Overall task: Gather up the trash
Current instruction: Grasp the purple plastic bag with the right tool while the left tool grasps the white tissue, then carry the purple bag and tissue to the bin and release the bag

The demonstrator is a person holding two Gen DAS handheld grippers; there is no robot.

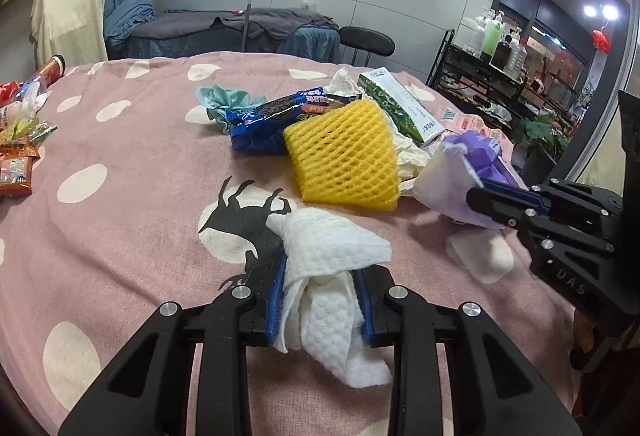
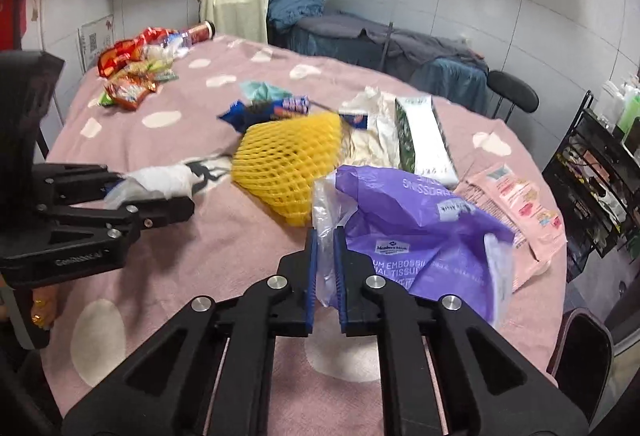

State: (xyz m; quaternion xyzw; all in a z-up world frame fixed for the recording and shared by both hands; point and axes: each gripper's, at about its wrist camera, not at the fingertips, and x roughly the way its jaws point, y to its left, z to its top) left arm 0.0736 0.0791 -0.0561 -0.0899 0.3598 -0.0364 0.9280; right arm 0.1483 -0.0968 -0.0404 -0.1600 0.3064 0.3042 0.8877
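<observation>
- Left gripper (image 1: 320, 300) right at the bottom of the left view, squeezed onto a crumpled white paper towel (image 1: 332, 276); blue pads touching both sides of it, with a wad of towel as wide as the gap between them.
- Towel sticking up above the pads and hanging down below them, over the pink spotted cloth (image 1: 132, 236).
- Right gripper (image 2: 325, 276) at the bottom of the right view, nearly shut, pinching the thin clear edge of a purple tissue bag (image 2: 420, 228).
- Purple bag bunched up to the right of the pads, with white print on it, a bit blurry.
- Same purple bag seen from the left view at the right side, held just above the cloth.
- A black horse shape (image 1: 240, 211) printed on the cloth, just past the white towel.
- Yellow foam net (image 1: 344, 155) lying on the cloth in the middle, between the two grippers and a little farther off.
- Blue snack wrapper (image 1: 260, 123) just behind the yellow net, touching it.
- Pink packet (image 2: 516, 207) flat on the cloth, behind the purple bag, on the right.
- Green and white tissue pack (image 2: 424, 139) lying behind the net, next to crumpled cream paper (image 2: 372, 127).
- Small teal scrap (image 1: 224, 97) at the back of the pile.
- Heap of bright snack bags (image 2: 132, 75) far off on the left side of the cloth, well apart from the pile, with a round can (image 2: 202, 31) lying behind it.
- Black stool (image 1: 366, 41) past the far edge.
</observation>
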